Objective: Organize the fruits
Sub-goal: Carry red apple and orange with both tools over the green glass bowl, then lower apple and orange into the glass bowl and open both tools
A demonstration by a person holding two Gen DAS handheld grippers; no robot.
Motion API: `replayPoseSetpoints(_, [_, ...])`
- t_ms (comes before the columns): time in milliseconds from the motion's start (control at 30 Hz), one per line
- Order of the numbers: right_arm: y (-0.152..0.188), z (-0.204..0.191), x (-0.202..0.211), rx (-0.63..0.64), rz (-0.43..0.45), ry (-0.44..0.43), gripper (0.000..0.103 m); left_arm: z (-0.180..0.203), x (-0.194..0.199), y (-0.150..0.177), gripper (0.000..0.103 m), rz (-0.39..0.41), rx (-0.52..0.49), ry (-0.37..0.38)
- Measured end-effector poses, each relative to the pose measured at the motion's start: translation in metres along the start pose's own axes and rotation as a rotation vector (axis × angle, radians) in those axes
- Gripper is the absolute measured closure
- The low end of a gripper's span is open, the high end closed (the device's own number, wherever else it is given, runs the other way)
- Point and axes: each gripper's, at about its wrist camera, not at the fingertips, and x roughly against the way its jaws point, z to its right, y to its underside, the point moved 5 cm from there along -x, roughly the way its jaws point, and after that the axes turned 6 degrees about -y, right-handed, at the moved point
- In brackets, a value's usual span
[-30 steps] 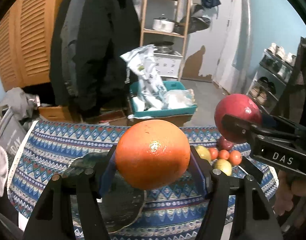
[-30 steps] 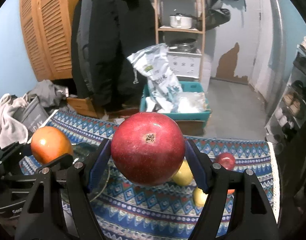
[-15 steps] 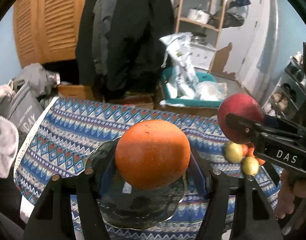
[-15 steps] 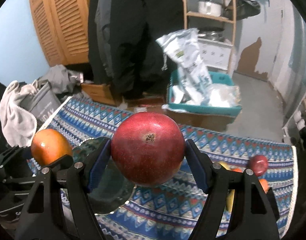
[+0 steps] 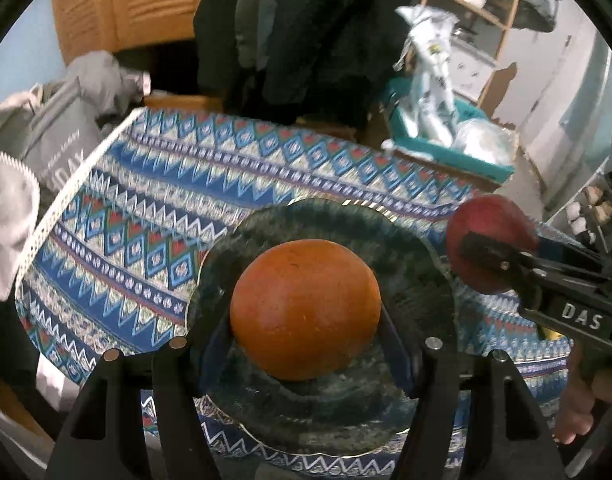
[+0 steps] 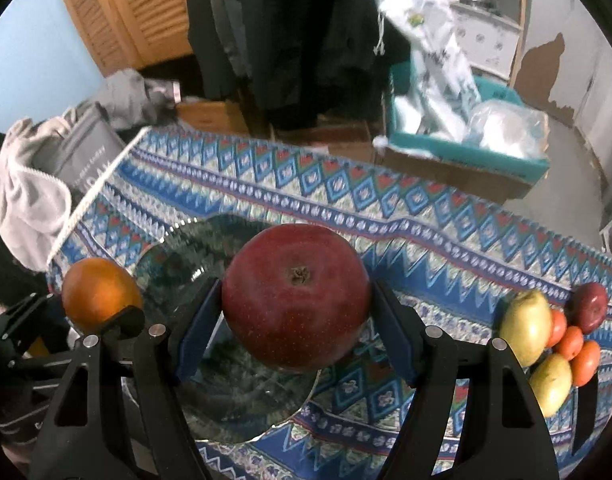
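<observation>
Left jaws: my left gripper [image 5: 306, 320] is clamped on the orange [image 5: 305, 311], one blue pad on each side of it.
Orange: held over the dark green plate [image 5: 409, 264]; I cannot tell whether it touches the plate.
Right jaws: my right gripper [image 6: 294, 304] is clamped on the red apple [image 6: 294, 297], stem end facing the camera.
Red apple: held above the near right part of the plate, over its rim and the patterned cloth [image 6: 445, 248].
Plate: lies flat on the cloth that covers the counter.
Other fruit: two yellow-green pears [image 6: 525, 328], small orange fruits [image 6: 571, 342] and a small dark red one [image 6: 589, 306] lie bunched together on the cloth, well to the right of the plate.
Beyond the counter: a teal box [image 6: 465, 152] holding bags.
</observation>
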Motion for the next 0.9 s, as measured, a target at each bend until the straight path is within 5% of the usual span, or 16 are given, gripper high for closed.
replayPoseSetpoints(900, [0.034, 0.000, -0.061, -0.015, -0.182, -0.037, 0.028, 0.004, -0.068, 0.047, 0.034, -0.273, -0.048, -0.041])
